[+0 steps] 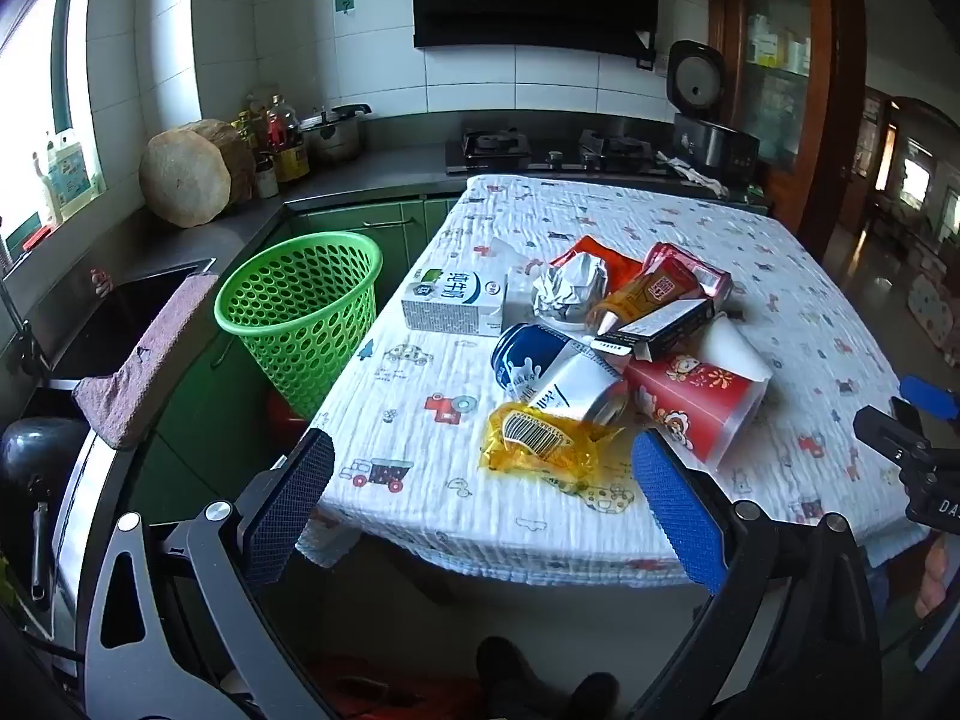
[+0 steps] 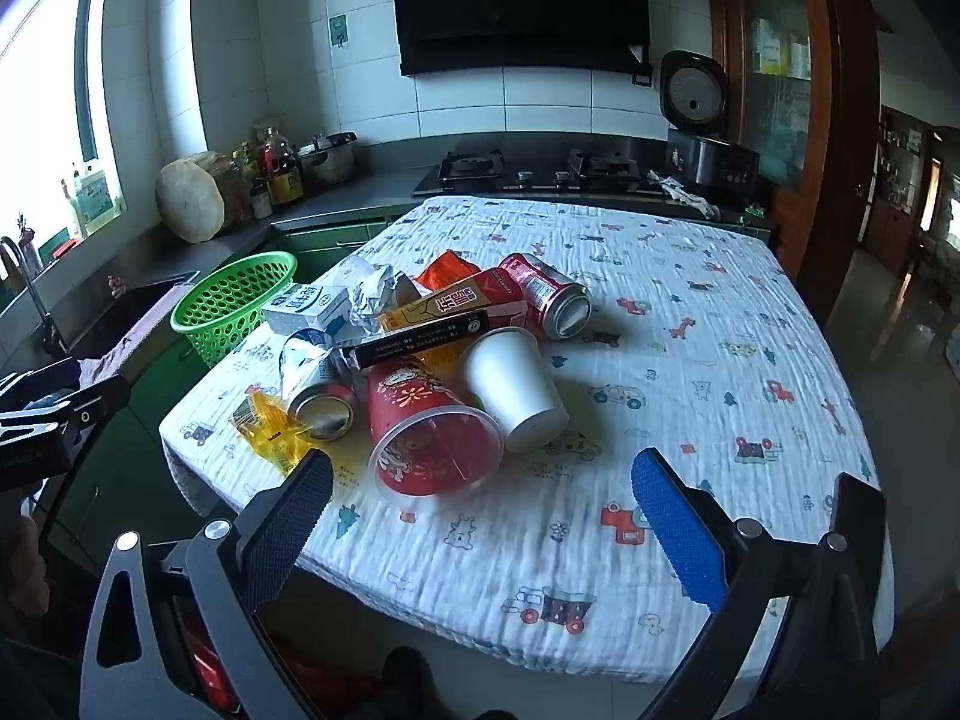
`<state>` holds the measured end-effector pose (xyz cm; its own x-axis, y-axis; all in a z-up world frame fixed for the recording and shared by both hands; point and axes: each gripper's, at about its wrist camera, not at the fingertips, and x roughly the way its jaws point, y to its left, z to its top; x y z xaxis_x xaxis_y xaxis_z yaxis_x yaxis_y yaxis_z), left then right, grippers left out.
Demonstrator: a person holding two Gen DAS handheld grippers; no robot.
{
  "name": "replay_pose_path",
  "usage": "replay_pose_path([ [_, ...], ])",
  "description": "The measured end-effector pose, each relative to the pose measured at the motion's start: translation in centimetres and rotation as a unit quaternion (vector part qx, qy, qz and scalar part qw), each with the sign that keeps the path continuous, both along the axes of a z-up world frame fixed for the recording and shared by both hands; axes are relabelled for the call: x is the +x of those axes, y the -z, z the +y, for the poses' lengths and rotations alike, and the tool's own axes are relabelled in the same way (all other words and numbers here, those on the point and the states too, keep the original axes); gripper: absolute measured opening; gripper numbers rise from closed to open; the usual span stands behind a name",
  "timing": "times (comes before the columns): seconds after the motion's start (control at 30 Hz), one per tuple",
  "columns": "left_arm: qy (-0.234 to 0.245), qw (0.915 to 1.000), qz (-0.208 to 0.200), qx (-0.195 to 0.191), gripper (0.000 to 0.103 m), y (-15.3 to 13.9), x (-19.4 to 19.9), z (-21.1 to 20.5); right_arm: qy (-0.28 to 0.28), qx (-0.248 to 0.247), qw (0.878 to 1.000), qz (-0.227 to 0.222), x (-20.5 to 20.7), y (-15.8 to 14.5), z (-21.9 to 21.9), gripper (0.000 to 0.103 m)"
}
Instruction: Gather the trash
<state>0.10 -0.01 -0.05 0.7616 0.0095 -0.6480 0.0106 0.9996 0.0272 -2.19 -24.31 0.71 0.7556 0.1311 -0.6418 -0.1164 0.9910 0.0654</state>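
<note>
A heap of trash lies on the cloth-covered table (image 1: 600, 222): a yellow wrapper (image 1: 540, 441), a blue-and-white can (image 1: 558, 378), a red plastic cup (image 1: 696, 408) on its side, a milk carton (image 1: 456, 303), crumpled foil (image 1: 570, 288) and a dark box (image 1: 660, 324). The right wrist view also shows a white paper cup (image 2: 516, 387) and a red can (image 2: 549, 294). A green basket (image 1: 300, 306) stands left of the table. My left gripper (image 1: 483, 468) is open just short of the yellow wrapper. My right gripper (image 2: 483, 489) is open in front of the red cup (image 2: 429, 432), holding nothing.
A counter with a sink (image 1: 120, 312), a pink cloth (image 1: 150, 354), bottles (image 1: 282, 138) and a round wooden block (image 1: 186, 177) runs along the left. A gas stove (image 1: 552, 147) and rice cooker (image 1: 708, 120) stand behind the table. A doorway opens at the right.
</note>
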Motion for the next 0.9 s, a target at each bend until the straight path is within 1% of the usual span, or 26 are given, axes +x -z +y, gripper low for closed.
replay_pose_path([
  [0.27, -0.009, 1.0000, -0.002, -0.003, 0.098, -0.09, 0.67, -0.09, 0.000, -0.001, 1.000, -0.002, -0.07, -0.02, -0.03, 0.097],
  [0.3, 0.004, 0.9999, 0.001, -0.010, 0.098, 0.28, 0.18, -0.28, 0.000, -0.001, 1.000, -0.001, -0.07, -0.04, -0.01, 0.097],
  [0.43, 0.005, 1.0000, 0.002, -0.008, 0.098, 0.44, 0.50, -0.47, -0.001, 0.001, 1.000, -0.002, 0.00, -0.11, -0.14, 0.097],
  [0.67, 0.008, 1.0000, -0.003, -0.004, 0.098, 0.10, -0.18, -0.74, 0.000, 0.002, 1.000, -0.002, -0.10, -0.02, 0.16, 0.097],
  [0.9, 0.009, 0.9999, -0.003, -0.006, 0.098, 0.06, -0.02, -0.58, -0.001, 0.001, 1.000, -0.003, -0.12, -0.20, 0.35, 0.097],
])
